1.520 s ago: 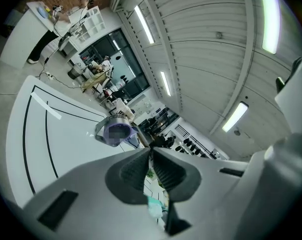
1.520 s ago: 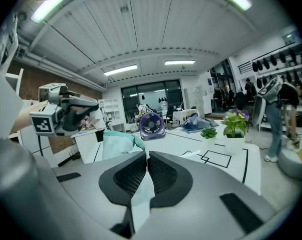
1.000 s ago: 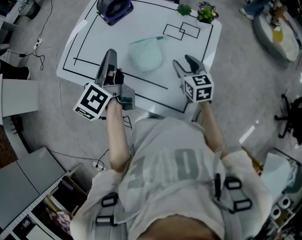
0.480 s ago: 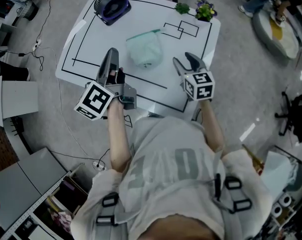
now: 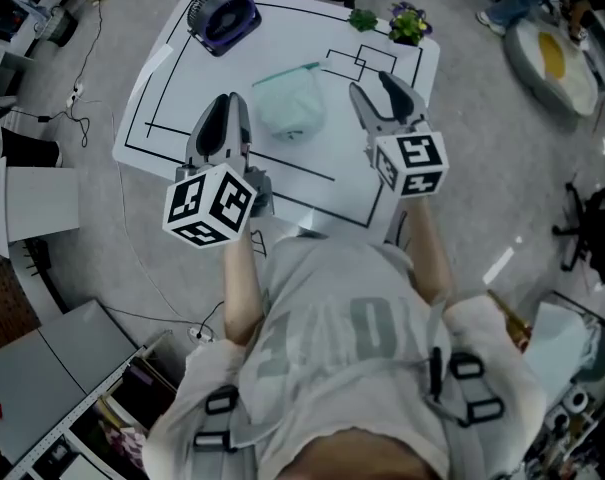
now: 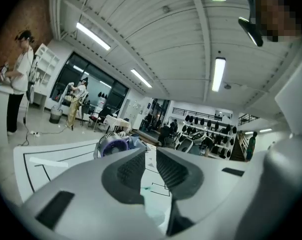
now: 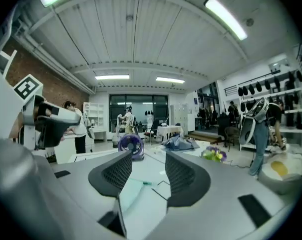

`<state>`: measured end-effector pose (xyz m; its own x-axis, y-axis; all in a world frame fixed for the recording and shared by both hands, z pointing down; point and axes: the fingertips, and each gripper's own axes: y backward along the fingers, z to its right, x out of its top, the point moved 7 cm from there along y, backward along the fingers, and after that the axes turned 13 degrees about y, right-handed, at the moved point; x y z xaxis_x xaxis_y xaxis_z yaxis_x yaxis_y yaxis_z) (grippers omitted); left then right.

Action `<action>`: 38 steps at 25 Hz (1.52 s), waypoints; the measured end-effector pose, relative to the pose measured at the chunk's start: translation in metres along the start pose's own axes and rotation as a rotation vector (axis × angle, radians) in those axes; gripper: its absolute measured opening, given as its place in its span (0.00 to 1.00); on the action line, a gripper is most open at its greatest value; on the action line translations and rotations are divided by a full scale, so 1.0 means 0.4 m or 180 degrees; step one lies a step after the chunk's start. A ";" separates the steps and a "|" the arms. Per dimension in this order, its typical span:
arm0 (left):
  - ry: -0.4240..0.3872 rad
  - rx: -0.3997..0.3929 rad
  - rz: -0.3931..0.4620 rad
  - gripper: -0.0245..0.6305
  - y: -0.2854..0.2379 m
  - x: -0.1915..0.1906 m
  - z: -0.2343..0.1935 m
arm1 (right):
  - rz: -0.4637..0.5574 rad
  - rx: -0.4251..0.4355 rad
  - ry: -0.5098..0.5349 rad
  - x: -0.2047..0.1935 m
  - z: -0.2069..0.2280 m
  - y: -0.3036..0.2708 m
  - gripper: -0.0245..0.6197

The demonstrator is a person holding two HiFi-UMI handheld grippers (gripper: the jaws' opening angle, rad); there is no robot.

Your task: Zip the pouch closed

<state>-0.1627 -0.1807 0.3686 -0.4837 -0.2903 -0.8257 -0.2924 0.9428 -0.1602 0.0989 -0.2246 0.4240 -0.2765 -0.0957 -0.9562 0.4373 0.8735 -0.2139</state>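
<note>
Head view: a small fan (image 5: 222,16) sits at the far left corner of the table (image 5: 182,78), well clear of the work. The left gripper (image 5: 225,108) hovers over the table's near left part; its jaws have just been opening and now stand a narrow gap apart with nothing between them. The pale green pouch (image 5: 292,106) lies flat near the middle of the table, closer to the far edge, apart from both grippers. Its teal zip (image 5: 287,72) runs along its far side. How far that zip is already drawn I cannot tell. The right gripper (image 5: 382,90) hangs above the near right part, jaws wide apart and empty. Two small plants (image 5: 409,23) stand at the far right corner. This looks like the approach, with no grip taken yet. To do it well, one gripper should probably clamp the cloth beside the zip's end so the soft pouch cannot slide or bunch. The other should nip the small pull and draw it low and straight along the zip line.
</note>
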 end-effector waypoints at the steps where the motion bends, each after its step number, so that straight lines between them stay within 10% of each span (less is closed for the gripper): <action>1: -0.0110 0.0007 0.0009 0.11 -0.001 0.000 0.009 | 0.0098 0.0001 0.0034 0.029 -0.001 0.006 0.34; 14: -0.1275 -0.0062 0.0314 0.14 0.009 -0.004 0.145 | 0.0789 -0.0021 0.0393 0.224 -0.082 0.101 0.30; 20: -0.1401 -0.0029 0.0569 0.05 0.023 0.004 0.174 | 0.0700 -0.0133 0.0292 0.195 -0.104 0.123 0.07; 38: -0.1416 -0.0034 0.0419 0.05 0.031 -0.009 0.156 | 0.0629 -0.0129 0.0240 0.179 -0.101 0.136 0.05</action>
<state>-0.1133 -0.1576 0.3358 -0.1171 -0.0676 -0.9908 -0.2620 0.9644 -0.0348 0.0684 -0.1646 0.3519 -0.2527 0.1140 -0.9608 0.4549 0.8904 -0.0140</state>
